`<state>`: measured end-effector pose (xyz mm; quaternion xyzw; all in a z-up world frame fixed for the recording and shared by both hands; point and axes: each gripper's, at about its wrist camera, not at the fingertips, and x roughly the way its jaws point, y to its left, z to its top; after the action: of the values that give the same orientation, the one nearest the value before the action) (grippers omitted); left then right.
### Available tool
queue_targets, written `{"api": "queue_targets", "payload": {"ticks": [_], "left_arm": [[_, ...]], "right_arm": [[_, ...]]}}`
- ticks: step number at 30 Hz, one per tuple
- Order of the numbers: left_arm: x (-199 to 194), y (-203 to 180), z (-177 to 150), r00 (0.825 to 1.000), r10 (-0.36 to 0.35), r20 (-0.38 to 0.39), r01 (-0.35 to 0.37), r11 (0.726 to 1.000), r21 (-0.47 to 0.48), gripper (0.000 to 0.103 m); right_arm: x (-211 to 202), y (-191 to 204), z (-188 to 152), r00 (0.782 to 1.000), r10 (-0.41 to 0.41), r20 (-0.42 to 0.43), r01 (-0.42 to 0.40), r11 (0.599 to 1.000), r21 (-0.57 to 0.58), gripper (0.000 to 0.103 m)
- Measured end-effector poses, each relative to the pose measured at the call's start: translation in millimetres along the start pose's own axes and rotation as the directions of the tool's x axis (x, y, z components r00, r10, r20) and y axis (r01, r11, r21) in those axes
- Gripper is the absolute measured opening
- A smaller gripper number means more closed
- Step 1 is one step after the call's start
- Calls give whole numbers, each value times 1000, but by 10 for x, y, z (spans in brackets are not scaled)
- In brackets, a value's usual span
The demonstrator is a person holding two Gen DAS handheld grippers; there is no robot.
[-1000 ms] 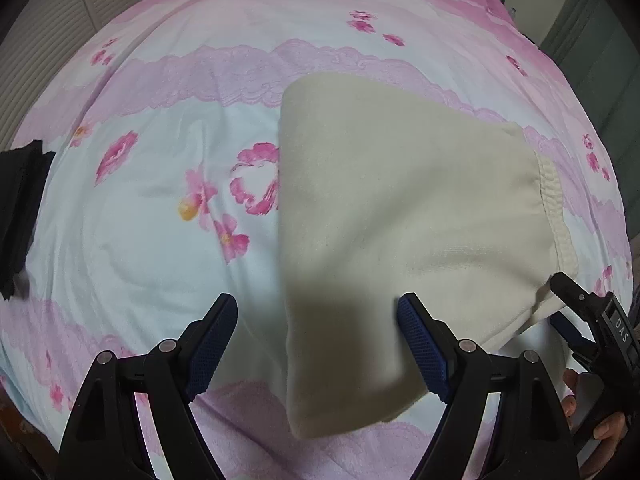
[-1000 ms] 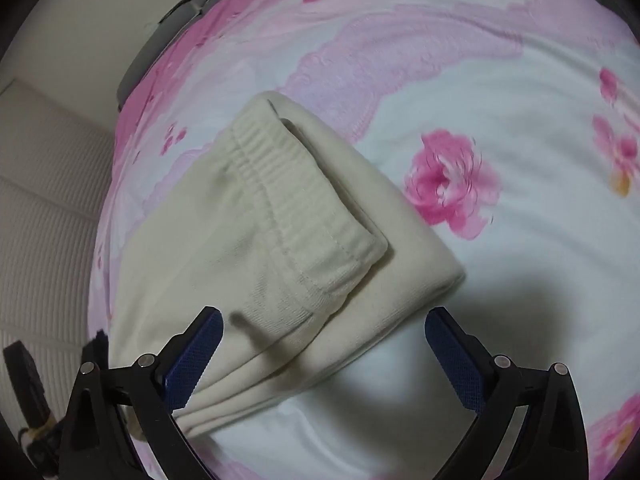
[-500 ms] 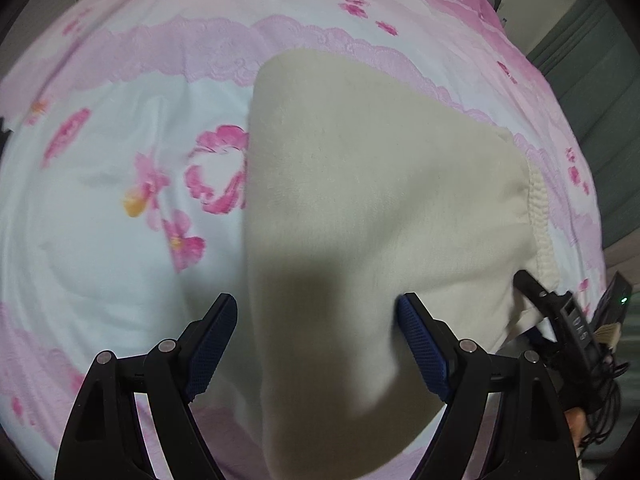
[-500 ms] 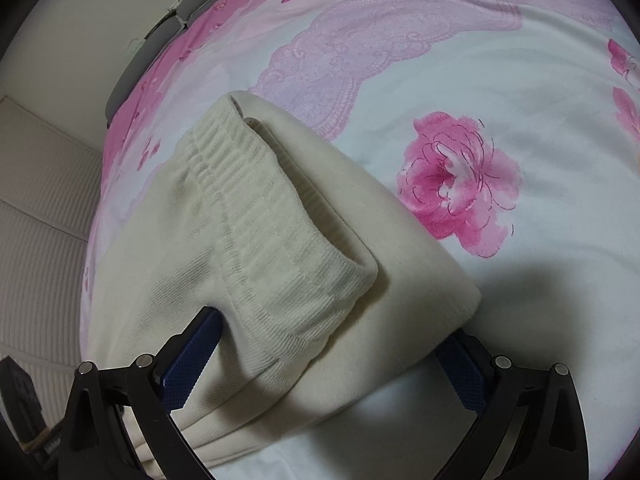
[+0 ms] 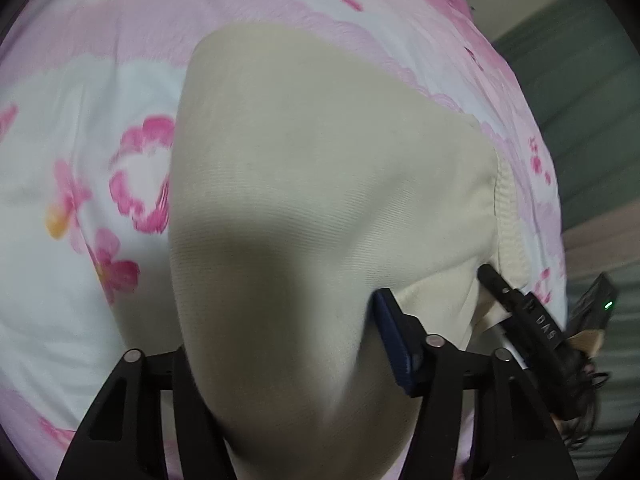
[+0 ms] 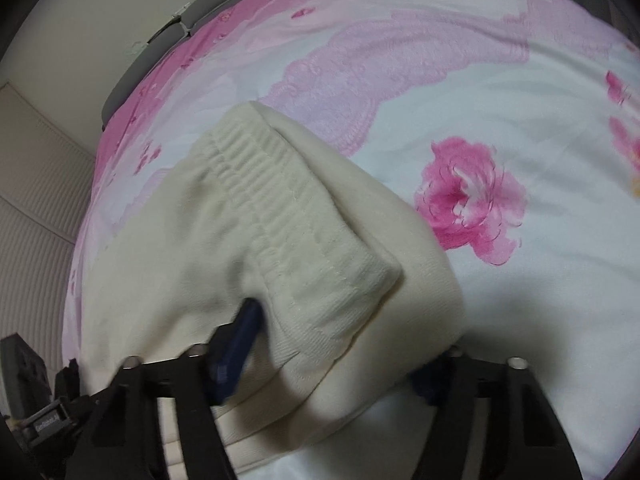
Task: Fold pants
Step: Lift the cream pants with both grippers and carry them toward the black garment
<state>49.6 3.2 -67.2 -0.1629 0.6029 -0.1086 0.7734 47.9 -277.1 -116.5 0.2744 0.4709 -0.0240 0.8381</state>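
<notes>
Both hand-held grippers, left (image 5: 288, 344) and right (image 6: 336, 352), clamped on soft, limp cream pants (image 5: 320, 184) on bed (image 6: 520, 320); best held near ribbed waistband (image 6: 288, 216) just ahead.

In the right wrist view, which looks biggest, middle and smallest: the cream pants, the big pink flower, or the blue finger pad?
1. cream pants, largest.
2. big pink flower.
3. blue finger pad, smallest, though cloth hides part.

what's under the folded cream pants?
The folded cream pants lie on the floral bedsheet, which shows on every open side. Each gripper has the near edge between its fingers. Directly beneath, the sheet is covered.
</notes>
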Motion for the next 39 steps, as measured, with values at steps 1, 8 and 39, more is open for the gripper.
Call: {"api": "queue_targets", "payload": {"ticks": [1,8,39], "left_arm": [[-27,-42,-6,1000,16,3,-16,1000,19,51],[-254,-99,2,997,65,32,-65,998,18,31],[-2282,201,53,962,169,215,-178,984,22,26]], "right_arm": [[-36,13,2,1000,-7,1,7,1000,2,50],[-421,351,72,999,-41,32,45,988,-149,39],[-1796,1931,-261,988,149,50,-112,889,-445,28]]}}
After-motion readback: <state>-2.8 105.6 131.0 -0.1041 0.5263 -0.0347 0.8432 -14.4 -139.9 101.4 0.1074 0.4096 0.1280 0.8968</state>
